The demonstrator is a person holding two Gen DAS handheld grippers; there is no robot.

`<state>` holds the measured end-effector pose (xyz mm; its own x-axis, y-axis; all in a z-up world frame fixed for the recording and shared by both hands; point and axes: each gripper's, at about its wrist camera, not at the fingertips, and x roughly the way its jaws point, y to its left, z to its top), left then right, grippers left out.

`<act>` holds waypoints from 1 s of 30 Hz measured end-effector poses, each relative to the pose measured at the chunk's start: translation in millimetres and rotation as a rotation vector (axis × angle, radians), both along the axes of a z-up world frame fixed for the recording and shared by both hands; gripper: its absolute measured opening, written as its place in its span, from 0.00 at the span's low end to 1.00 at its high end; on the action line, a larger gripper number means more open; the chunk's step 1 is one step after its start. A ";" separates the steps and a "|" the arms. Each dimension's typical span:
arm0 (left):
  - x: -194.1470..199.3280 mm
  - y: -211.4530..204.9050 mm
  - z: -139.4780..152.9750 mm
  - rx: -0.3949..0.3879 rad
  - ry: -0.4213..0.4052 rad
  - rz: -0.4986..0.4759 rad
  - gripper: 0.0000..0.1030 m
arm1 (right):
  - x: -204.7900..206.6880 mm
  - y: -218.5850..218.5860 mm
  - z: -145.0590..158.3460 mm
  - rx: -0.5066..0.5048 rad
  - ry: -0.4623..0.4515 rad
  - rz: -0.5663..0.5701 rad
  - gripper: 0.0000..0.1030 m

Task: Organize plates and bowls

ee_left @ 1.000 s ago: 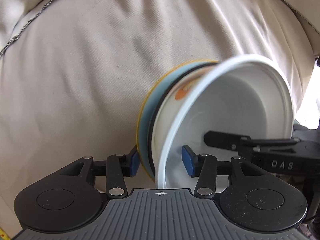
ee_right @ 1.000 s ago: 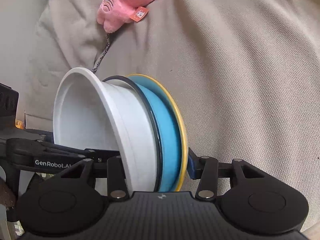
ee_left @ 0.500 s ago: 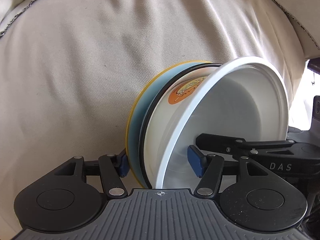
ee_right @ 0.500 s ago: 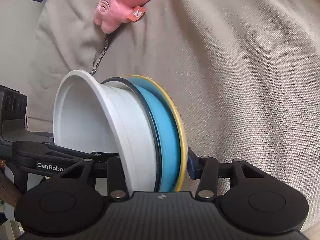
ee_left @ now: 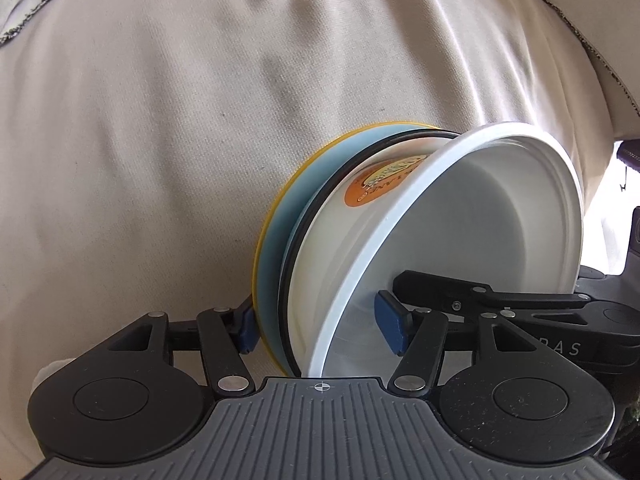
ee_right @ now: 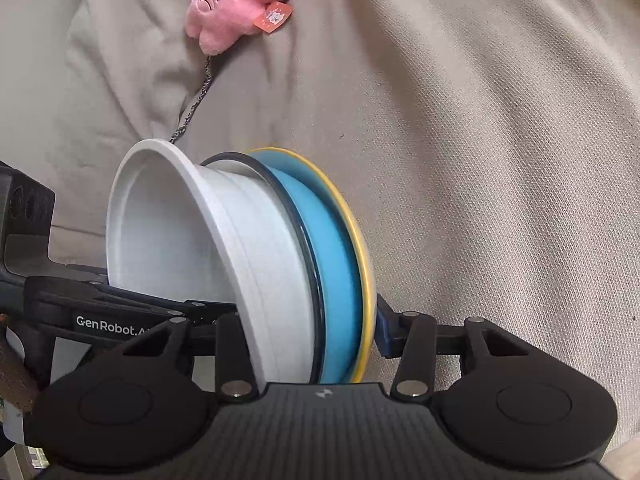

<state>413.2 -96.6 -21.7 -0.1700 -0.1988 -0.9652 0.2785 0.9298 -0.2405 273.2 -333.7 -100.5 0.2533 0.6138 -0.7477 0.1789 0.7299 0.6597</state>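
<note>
Beneath everything spreads the beige fabric cover [ee_left: 168,128], probably a sofa or bed, creased and soft, so I judge the stack is kept aloft rather than set down there. I carry the stack on edge: the white bowl [ee_left: 472,216] nested in a black-rimmed white bowl [ee_left: 332,208], against the blue plate with yellow rim [ee_right: 340,264]. My left fingers [ee_left: 316,328] and my right fingers [ee_right: 304,328] both clamp across the whole stack, one from each side, to stop sliding. Far left lies a pink plush toy [ee_right: 244,4].
</note>
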 end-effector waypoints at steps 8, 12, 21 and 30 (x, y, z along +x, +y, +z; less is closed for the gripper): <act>-6.0 7.1 0.2 -0.016 0.006 0.048 0.57 | -1.8 5.9 7.5 -0.063 -0.018 0.005 0.41; -6.5 12.6 1.8 -0.026 0.002 0.065 0.55 | 1.8 3.6 5.9 -0.050 -0.020 0.002 0.41; -6.3 2.2 -0.9 0.008 0.030 0.053 0.56 | 16.0 4.3 2.7 -0.042 -0.027 0.013 0.45; -2.7 -8.1 -1.6 0.007 -0.009 0.017 0.48 | 8.2 -6.1 -3.8 0.013 -0.018 -0.008 0.44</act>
